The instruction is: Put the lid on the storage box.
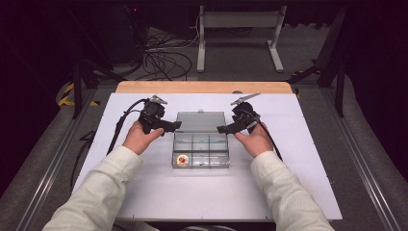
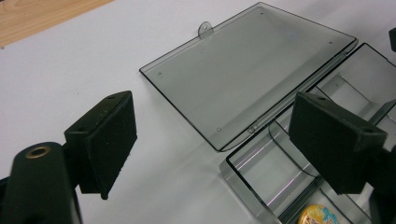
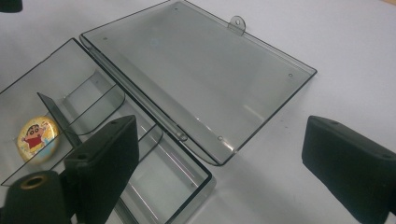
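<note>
- Wide white counter [image 1: 144, 192] carrying everything, a wooden strip [image 1: 202, 87] along its far edge; plenty of bare surface left and right of the work for swinging either hand.
- Clear plastic organiser box [image 1: 201, 155] sitting at the counter's middle, open, its lid [image 1: 200, 121] folded back flat on the far side, hinge line running left to right between tray and lid.
- Likely step in hand: closing that lid. Best done by catching the lid's far edge near the small latch tab [image 2: 204, 29], lifting it in an arc about the hinge, lowering it slowly toward the near side.
- Left gripper [image 1: 177, 126] hovering at the box's left side by the hinge line, jaws spread wide, nothing between the pads.
- Right gripper [image 1: 222, 128] mirrored at the right side, jaws also standing wide apart and empty.
- Worth steadying the tray with one gripper while the other turns the lid; light plastic seems prone to sliding on the smooth counter.
- Thin dividers [image 3: 65, 123] inside the tray standing upright; better kept clear of the pads on the way in.
- Small round cartoon badge [image 1: 182, 160] lying in the near-left compartment, low enough, by the look of it, not to block the lid.
- Beyond the counter, tangled cables [image 1: 163, 60] and a metal frame [image 1: 239, 33] on the floor, well apart from the work.
</note>
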The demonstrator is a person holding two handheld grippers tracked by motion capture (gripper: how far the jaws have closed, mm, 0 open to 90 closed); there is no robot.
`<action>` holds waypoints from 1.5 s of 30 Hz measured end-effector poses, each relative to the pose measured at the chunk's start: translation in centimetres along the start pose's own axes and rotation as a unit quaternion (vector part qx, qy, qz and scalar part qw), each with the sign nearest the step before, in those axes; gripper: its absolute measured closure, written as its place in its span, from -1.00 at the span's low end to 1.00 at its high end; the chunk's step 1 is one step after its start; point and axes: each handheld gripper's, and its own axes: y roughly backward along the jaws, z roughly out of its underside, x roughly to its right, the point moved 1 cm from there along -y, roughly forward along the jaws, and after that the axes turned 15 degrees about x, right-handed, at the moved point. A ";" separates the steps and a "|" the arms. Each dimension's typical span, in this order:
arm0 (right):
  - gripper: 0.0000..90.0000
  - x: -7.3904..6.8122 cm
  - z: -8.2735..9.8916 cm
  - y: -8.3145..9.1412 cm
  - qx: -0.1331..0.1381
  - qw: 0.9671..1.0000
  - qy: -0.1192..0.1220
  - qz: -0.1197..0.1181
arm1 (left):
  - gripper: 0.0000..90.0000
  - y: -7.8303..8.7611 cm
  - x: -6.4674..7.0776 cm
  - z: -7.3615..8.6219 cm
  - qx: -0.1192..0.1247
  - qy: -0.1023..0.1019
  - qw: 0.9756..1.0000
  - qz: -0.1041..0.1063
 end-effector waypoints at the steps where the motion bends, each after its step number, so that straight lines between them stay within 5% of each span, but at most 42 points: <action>1: -0.74 0.1 0.0 0.0 0.002 1.000 -0.002 -0.001 | -0.64 -0.1 0.0 0.0 0.001 0.006 1.000 0.001; 20: -0.62 0.8 0.8 -1.4 -0.016 0.998 -0.044 -0.029 | -0.49 -1.7 -0.7 0.5 -0.025 0.061 0.998 0.022; 28: -0.62 1.0 1.2 -2.1 -0.030 0.997 -0.058 -0.036 | -0.43 -2.5 -0.6 0.9 -0.048 0.089 0.994 0.030; 36: -0.66 1.1 1.4 -2.4 -0.033 0.997 -0.064 -0.041 | -0.44 -3.2 -0.7 1.2 -0.068 0.111 0.991 0.013; 45: -0.68 1.1 1.5 -2.6 -0.039 0.996 -0.069 -0.045 | -0.49 -4.1 -0.7 1.5 -0.087 0.150 0.985 0.024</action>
